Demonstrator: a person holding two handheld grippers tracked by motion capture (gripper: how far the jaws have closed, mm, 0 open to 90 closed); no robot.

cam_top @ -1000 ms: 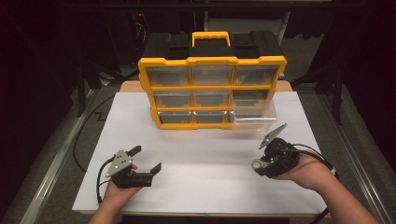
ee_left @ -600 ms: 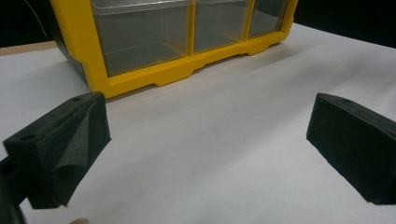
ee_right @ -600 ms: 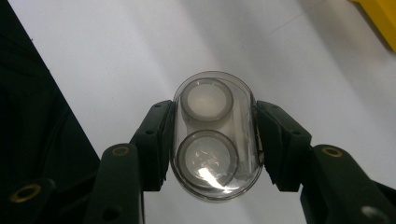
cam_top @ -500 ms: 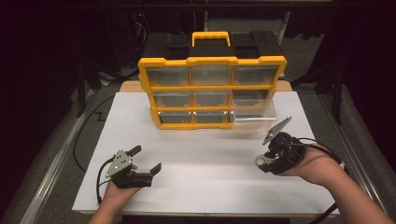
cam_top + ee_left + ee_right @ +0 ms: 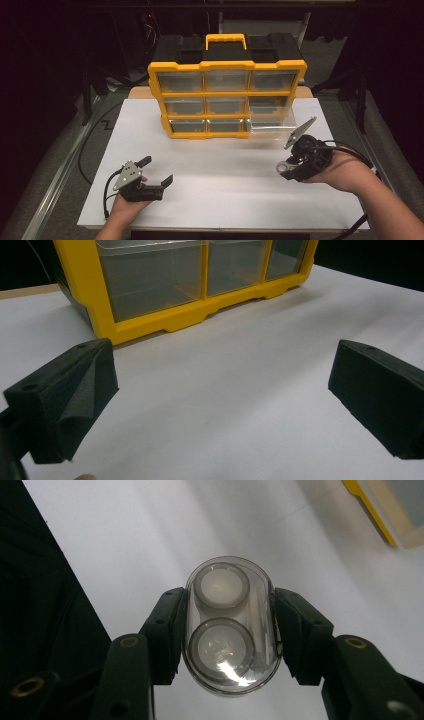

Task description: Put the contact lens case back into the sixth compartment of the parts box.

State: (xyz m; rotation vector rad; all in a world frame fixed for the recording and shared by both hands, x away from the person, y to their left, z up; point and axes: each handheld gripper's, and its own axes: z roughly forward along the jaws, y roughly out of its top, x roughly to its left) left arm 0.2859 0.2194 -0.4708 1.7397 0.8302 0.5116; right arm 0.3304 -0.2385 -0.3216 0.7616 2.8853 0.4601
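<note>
A yellow organizer with clear drawers stands upright at the back of the white board; its bottom-right drawer is pulled out. My right gripper hovers in front of that drawer, off the board. In the right gripper view its jaws are shut on a small clear oval case with two round wells, one pad on each long side. My left gripper rests low at the front left, open. In the left gripper view nothing lies between its jaws, which face the organizer's bottom row.
A black box with a yellow handle sits behind the organizer. Cables trail from both grippers off the board's front corners. A metal rail runs along the left side, and the surroundings are dark.
My right gripper has lifted a little with the clear case still in its jaws. The left gripper has stayed where it was.
</note>
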